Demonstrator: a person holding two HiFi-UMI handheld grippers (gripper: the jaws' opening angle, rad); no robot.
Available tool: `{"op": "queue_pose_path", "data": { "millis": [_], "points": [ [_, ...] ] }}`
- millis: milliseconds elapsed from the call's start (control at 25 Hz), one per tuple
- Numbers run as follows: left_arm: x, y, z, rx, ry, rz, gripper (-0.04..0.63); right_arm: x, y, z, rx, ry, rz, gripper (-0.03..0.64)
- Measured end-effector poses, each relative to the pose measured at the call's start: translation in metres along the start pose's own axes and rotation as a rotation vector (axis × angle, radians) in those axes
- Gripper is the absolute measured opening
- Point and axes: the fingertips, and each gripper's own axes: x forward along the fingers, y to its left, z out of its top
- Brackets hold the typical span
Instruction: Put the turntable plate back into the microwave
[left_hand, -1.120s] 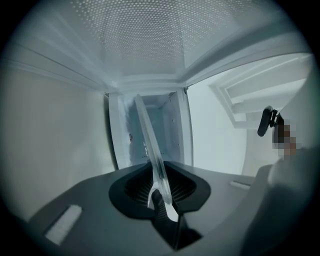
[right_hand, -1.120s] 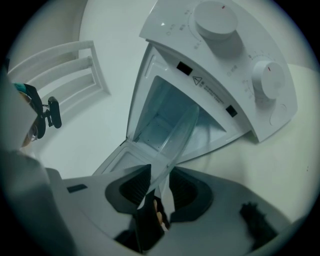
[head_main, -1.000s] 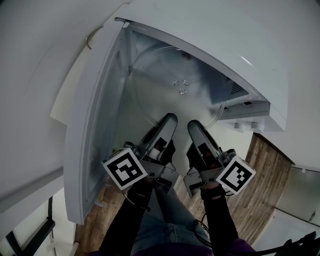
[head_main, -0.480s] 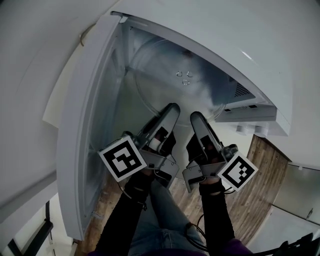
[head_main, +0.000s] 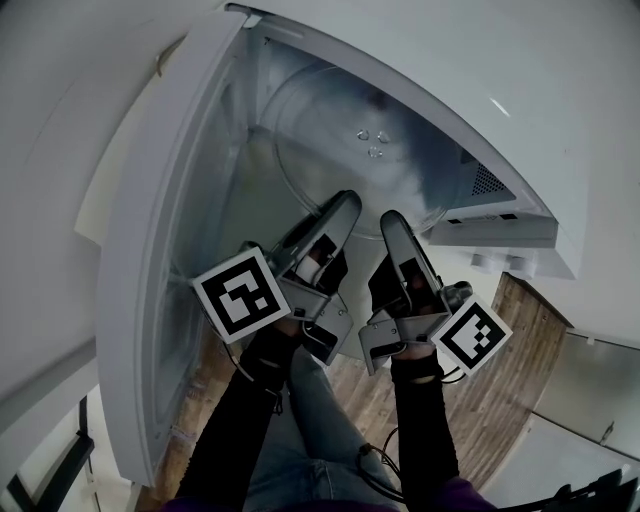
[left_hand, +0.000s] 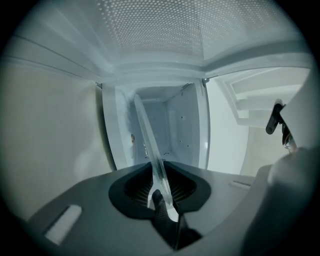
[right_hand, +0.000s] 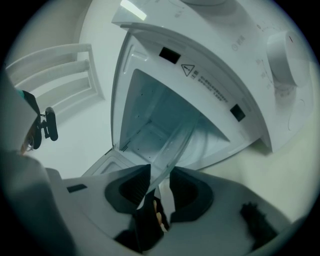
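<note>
1. Left gripper (head_main: 345, 205) and right gripper (head_main: 392, 222) are both clamped on the plate's (head_main: 370, 150) near rim.
2. Plate's mostly inside the microwave (head_main: 500, 225), held off its floor, I think.
3. Insertion step. Next: lower it level, seat the center, then let go.

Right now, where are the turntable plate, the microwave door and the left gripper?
turntable plate (head_main: 372, 141), head view, its central hub.
microwave door (head_main: 140, 300), head view, white frame of the open door.
left gripper (head_main: 343, 205), head view, between its fingertips at the plate's rim.
</note>
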Motion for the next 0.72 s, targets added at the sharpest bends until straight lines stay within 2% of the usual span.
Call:
{"op": "queue_pose_path", "data": {
  "millis": [320,440,720],
  "points": [
    [0.007,-0.005,0.003,0.041,0.062,-0.001,0.080,0.000,0.000,0.005,0.017,-0.026,-0.008,0.124],
    [0.014,0.003,0.009,0.043,0.072,0.023,0.080,0.010,-0.009,0.005,0.040,-0.014,-0.015,0.124],
    [0.043,0.023,0.028,0.039,0.092,0.000,0.081,0.040,-0.026,0.021,0.008,-0.028,-0.031,0.126]
  ]
}}
